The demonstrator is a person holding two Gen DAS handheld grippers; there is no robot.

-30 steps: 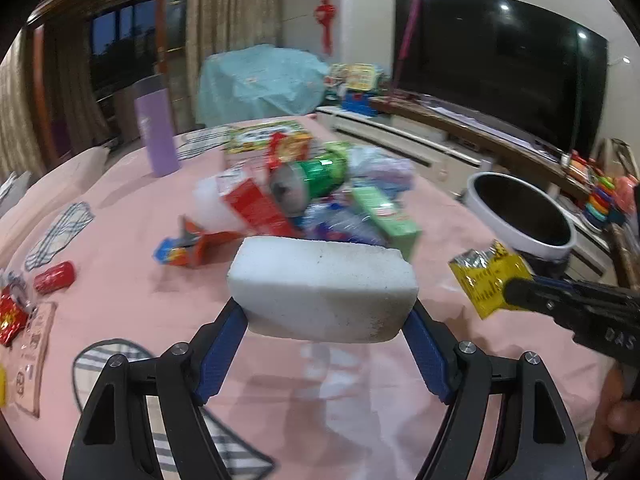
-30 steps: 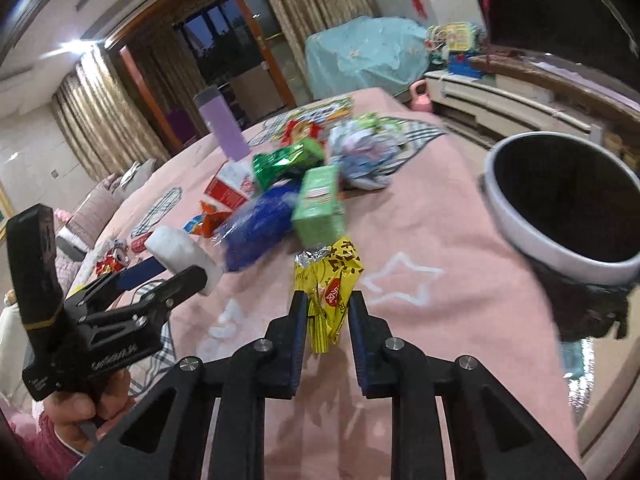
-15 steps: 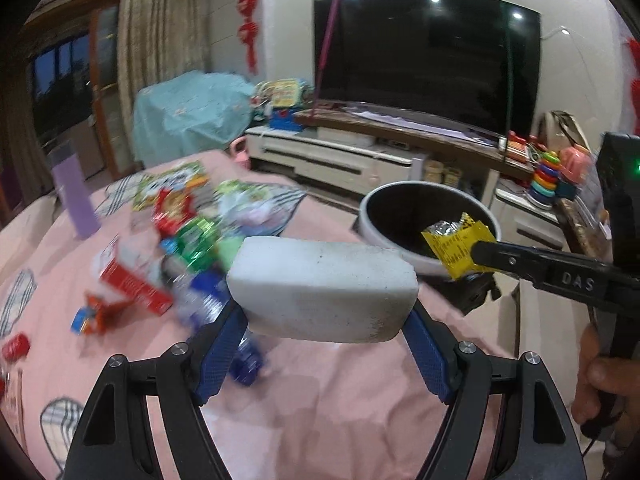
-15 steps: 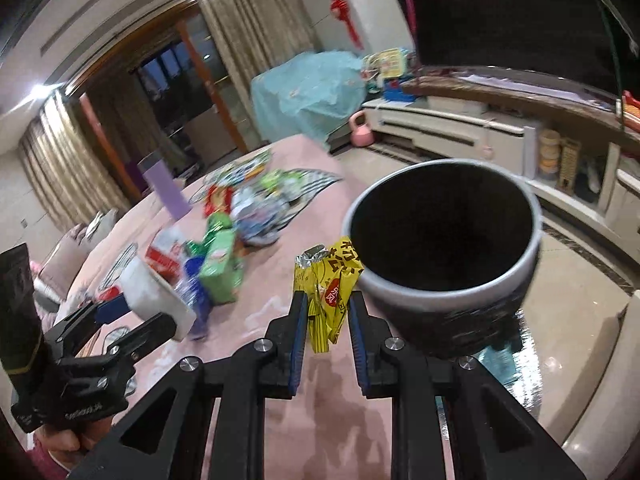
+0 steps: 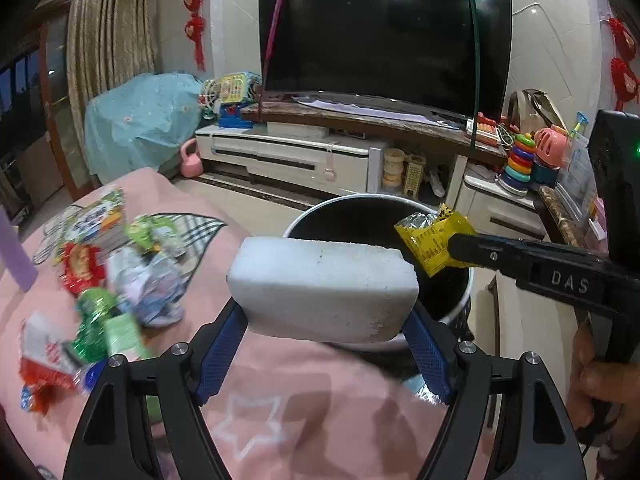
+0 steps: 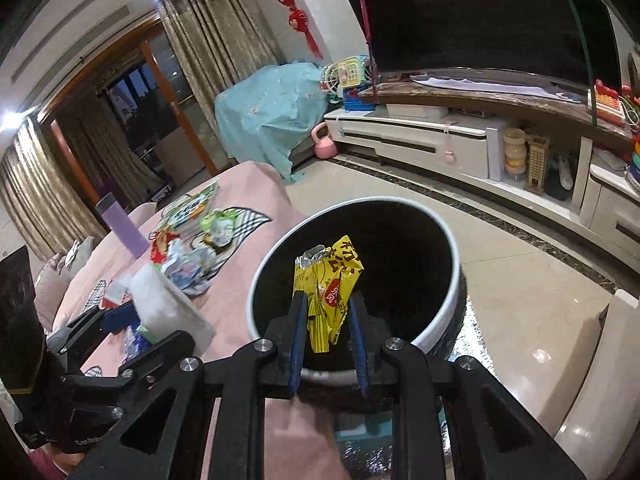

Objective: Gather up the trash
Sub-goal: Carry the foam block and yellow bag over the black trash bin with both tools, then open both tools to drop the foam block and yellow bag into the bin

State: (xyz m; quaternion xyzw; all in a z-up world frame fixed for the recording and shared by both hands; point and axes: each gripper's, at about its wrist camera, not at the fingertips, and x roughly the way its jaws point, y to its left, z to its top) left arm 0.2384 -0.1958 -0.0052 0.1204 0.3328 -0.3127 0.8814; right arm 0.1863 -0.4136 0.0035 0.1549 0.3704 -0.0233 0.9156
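My left gripper (image 5: pixel 324 312) is shut on a white foam block (image 5: pixel 322 284) and holds it at the near rim of the round black bin with a white rim (image 5: pixel 304 216). My right gripper (image 6: pixel 326 312) holds a yellow snack wrapper (image 6: pixel 330 280) over the bin's mouth (image 6: pixel 436 220), its jaws slightly parted around the wrapper. In the left wrist view the right gripper (image 5: pixel 452 246) reaches in from the right with the wrapper (image 5: pixel 430 240) above the bin. The foam block (image 6: pixel 164 308) also shows at the left of the right wrist view.
A pile of wrappers and cartons (image 5: pixel 112 292) lies on the pink tablecloth (image 5: pixel 304 400) to the left. A purple bottle (image 6: pixel 122 224) stands further back. A TV (image 5: pixel 384 40) and low cabinet (image 5: pixel 288 156) stand behind the bin, across tiled floor (image 6: pixel 520 300).
Both grippers swung right from the trash pile to the bin. The wrapper is now over the bin's mouth, and the right gripper's jaws have parted a little.
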